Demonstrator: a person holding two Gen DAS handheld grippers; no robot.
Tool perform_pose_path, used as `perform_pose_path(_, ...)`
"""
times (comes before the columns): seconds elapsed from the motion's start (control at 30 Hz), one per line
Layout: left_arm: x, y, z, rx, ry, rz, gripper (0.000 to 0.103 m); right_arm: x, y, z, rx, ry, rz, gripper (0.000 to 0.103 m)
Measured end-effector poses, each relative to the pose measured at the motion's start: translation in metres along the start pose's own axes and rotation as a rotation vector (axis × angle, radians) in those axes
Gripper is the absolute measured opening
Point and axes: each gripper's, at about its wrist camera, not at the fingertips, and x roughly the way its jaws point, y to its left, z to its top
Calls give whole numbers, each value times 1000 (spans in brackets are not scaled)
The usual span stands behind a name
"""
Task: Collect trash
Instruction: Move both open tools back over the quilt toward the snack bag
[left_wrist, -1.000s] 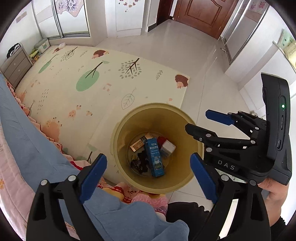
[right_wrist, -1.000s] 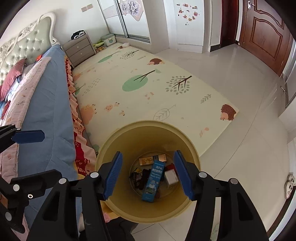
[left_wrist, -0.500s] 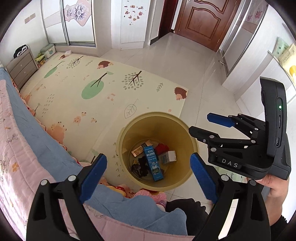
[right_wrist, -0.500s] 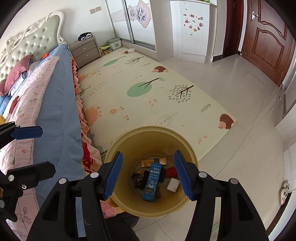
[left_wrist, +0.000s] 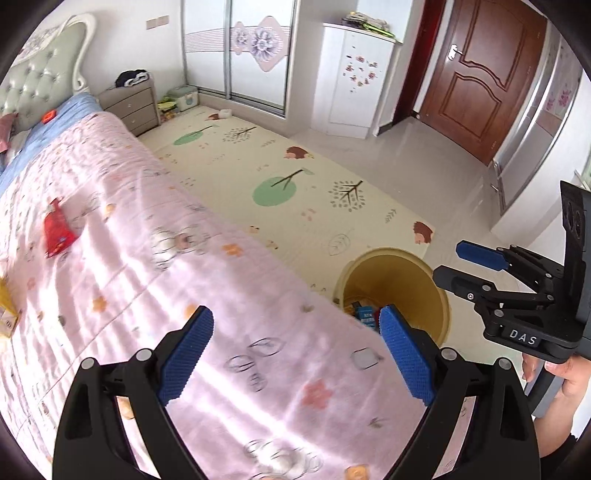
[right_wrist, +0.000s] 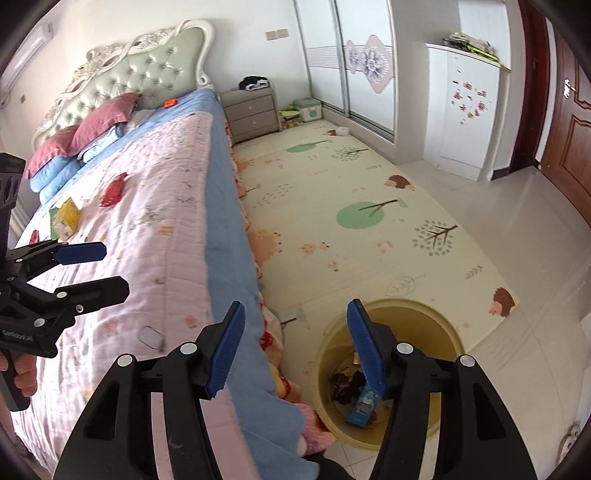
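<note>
- Landmark: yellow bin (right_wrist: 439, 321) on the floor, hard against the bed's (right_wrist: 155, 229) side edge, at the corner of the play mat (right_wrist: 351, 229).
- Left claw (left_wrist: 295, 354): blue pads spread wide, nothing between them; it hangs over the pink quilt (left_wrist: 147, 280), on the bed side of the bin.
- Right claw (right_wrist: 295, 347): pads apart at a middling gap, nothing pinched; one pad sits over the bed edge, the other over the bin's mouth. In the left wrist view it shows just past the bin, away from the bed, held by a hand (left_wrist: 565, 376).
- Inside the bin: a blue carton (right_wrist: 364, 404) leaning on end, dark crumpled wrappers (right_wrist: 345, 384) beside it, other scraps too small to tell.
- Trash on the quilt, well apart from the bin toward the headboard (right_wrist: 140, 77): a red packet (left_wrist: 55, 230) lying flat; a yellow-green box (right_wrist: 66, 218) farther from the bin, nearer the bed's far side; a small red scrap (right_wrist: 34, 236) just beside that box.
- A small orange item (right_wrist: 170, 103) lies on the blue sheet near the pillows (right_wrist: 92, 125), farthest from the bin; what it is, cannot tell.
- Beyond the bin along the mat: a grey nightstand (right_wrist: 253, 110) by the headboard; a wooden door (left_wrist: 480, 77) across the tiled floor.
</note>
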Motion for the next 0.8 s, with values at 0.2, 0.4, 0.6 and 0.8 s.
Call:
perform_pose_path(0.2, -30, 72, -22, -121, -14, 81, 92, 12, 80, 19, -105, -8, 109, 57)
perform_pose_path(0.4, -58, 141, -46, -221, -42, 142, 92, 31, 155, 29, -210, 12, 182, 57)
perform_pose_path(0.6, -89, 199, -69, -313, -99, 219, 92, 47, 220, 34, -291, 24, 254, 57)
perform_pose_path(0.8, -107, 259, -91, -400, -130, 296, 93, 74, 280, 40, -379, 76, 326, 57)
